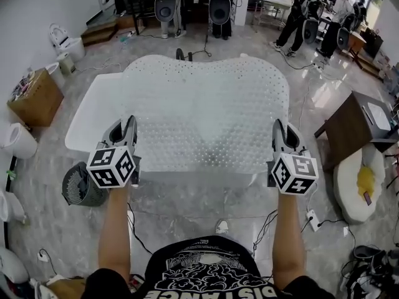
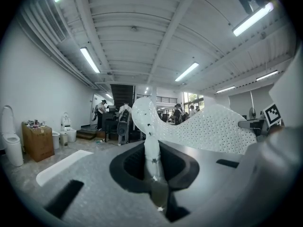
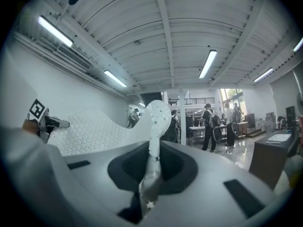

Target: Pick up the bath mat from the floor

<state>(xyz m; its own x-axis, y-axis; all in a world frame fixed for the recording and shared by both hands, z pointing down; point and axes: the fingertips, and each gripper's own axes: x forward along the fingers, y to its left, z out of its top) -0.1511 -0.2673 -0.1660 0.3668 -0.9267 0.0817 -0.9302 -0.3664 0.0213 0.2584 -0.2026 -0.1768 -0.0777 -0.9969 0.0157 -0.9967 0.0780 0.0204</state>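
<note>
Both tools are clamped on the near edge of the bath mat [image 1: 206, 108]. The left tool [image 1: 128, 129] pinches its left corner and the right tool [image 1: 278, 132] its right corner, each with the jaws drawn tight on the thin white sheet. The left gripper view shows the tool [image 2: 152, 174] with a fold of the bath mat [image 2: 208, 129] squeezed between its jaws and rising straight out of them. The right gripper view shows the same for the other tool [image 3: 150, 176], with the mat [image 3: 94, 126] sweeping off to its left.

The mat is white, dotted all over with small holes, and wavy along its far edge. It is stretched between the two tools in front of the person, its near edge lifted clear of the floor [image 1: 187, 207]. Whether the far edge rests on anything cannot be told. Beneath it, sticking out on the left, lies a white flat panel [image 1: 87, 120].

On the floor just left of the left tool stands a small round grey fan [image 1: 80, 185]. Further left sits a cardboard box [image 1: 34, 98], and on the right a dark brown desk [image 1: 352, 129]. Several people stand at the far end of the room (too distant for detail).
</note>
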